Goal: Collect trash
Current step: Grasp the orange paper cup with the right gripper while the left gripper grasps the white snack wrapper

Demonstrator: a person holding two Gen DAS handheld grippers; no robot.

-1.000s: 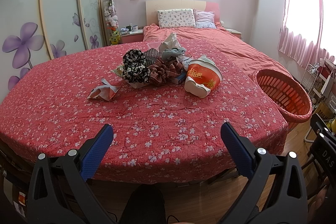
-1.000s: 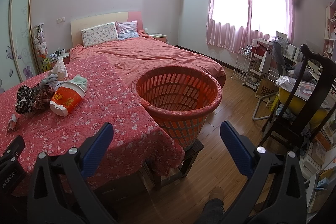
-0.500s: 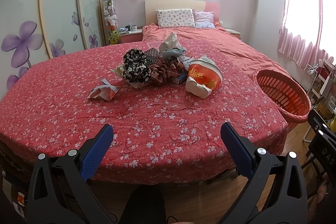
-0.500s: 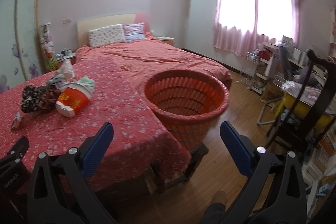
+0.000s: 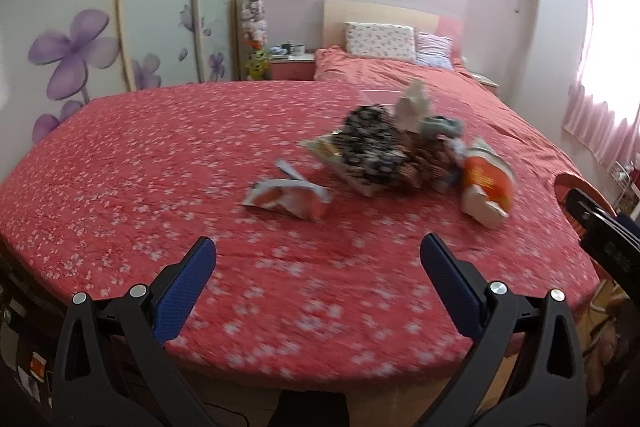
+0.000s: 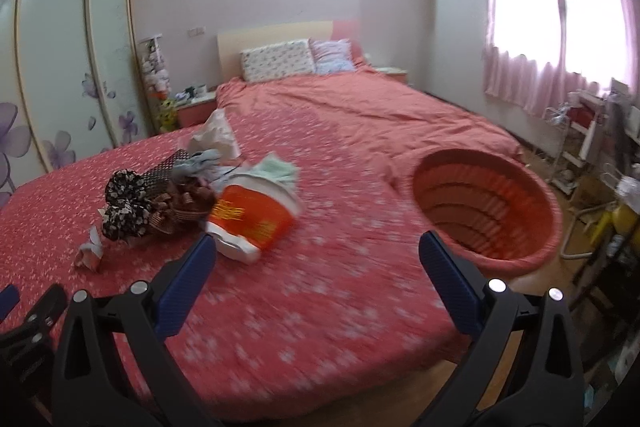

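A pile of trash lies on the red floral cover (image 5: pixel 160 163): a crumpled wrapper (image 5: pixel 286 197), an orange noodle cup (image 5: pixel 486 187) on its side, black-and-white and checked cloth pieces (image 5: pixel 372 147), and tissue. My left gripper (image 5: pixel 318 259) is open and empty, over the cover's near edge, short of the wrapper. My right gripper (image 6: pixel 318 255) is open and empty, just in front of the noodle cup (image 6: pixel 252 219). The orange basket (image 6: pixel 486 215) stands to the right of the cover. The wrapper (image 6: pixel 90 251) lies at far left there.
A bed with pillows (image 6: pixel 280 63) lies behind. Sliding wardrobe doors (image 5: pixel 80 27) line the left wall. A chair and shelves with clutter (image 6: pixel 600 155) stand at the right under the pink curtains. The right gripper's body (image 5: pixel 608 243) shows at the left wrist view's right edge.
Both grippers have moved forward and swung left toward the trash pile. The basket has slid to the right of both views. Both stay open; the frames are motion-blurred.
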